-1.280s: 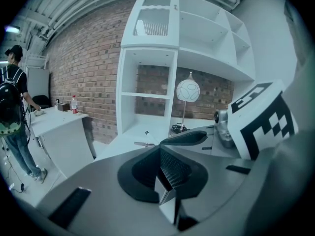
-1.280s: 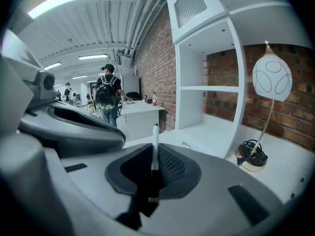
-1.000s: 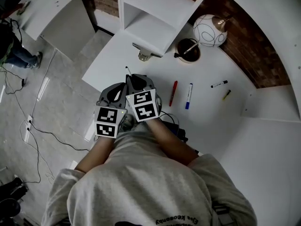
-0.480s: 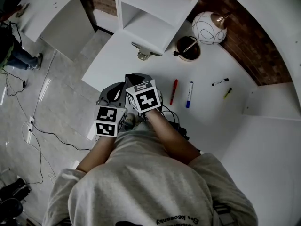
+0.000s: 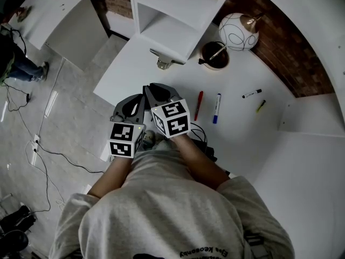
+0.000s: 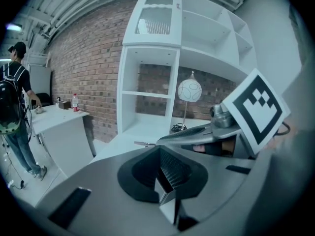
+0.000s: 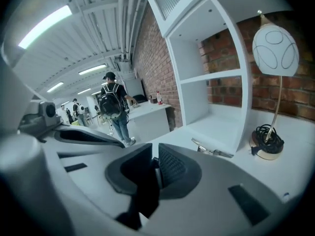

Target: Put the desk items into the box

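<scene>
Person holds the left gripper point(image 6: 164, 178) and right gripper point(image 7: 154, 165) side by side near the chest, over the bench point(image 5: 132, 63) edge. Both sets of fingers are closed and empty. A red pen point(image 5: 199, 106) and blue marker point(image 5: 216, 108) lie untouched, ahead-right of the fingers.

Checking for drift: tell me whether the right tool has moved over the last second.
Yes: the right tool has shifted slightly rightward, its cube now closer to the red marker.

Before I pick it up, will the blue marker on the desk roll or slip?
The blue marker looks round and slim, so it would probably roll if nudged sideways. It lies flat on the smooth white desk, so it may slide. Likely light and stiff.
</scene>
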`<state>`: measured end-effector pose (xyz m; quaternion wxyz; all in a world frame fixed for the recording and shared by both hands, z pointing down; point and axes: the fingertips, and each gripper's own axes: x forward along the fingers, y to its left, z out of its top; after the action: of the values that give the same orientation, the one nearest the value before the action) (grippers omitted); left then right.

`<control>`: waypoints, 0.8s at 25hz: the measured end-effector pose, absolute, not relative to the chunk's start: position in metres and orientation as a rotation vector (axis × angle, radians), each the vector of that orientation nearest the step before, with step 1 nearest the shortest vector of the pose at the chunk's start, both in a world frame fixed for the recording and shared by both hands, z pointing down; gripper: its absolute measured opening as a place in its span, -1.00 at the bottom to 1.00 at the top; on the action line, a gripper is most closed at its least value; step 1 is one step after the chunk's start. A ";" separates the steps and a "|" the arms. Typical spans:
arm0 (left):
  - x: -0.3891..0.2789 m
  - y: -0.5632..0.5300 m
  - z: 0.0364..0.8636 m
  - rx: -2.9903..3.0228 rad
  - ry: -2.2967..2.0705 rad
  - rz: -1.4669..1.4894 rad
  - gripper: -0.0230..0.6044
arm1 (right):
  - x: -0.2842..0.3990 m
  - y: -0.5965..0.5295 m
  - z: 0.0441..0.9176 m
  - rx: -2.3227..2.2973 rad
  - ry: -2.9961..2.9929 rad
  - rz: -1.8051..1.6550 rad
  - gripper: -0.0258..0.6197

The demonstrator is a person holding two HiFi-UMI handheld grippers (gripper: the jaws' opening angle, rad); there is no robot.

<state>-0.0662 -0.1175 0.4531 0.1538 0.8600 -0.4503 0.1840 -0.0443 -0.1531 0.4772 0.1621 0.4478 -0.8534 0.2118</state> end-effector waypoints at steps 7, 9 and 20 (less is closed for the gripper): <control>-0.060 -0.118 0.439 2.534 -1.305 0.483 -0.91 | -0.030 -0.141 0.455 1.434 -2.572 0.398 -0.77; -0.059 -0.116 0.435 2.554 -1.313 0.468 -0.91 | -0.029 -0.135 0.446 1.457 -2.599 0.348 -0.79; -0.031 -0.108 0.416 2.660 -1.259 0.391 -0.91 | 0.001 -0.117 0.414 1.615 -2.581 0.214 -0.87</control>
<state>-0.0313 -0.1076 0.4160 0.0865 0.8927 -0.4224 0.1313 0.0013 -0.1166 0.4143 0.0445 0.5286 -0.8448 0.0701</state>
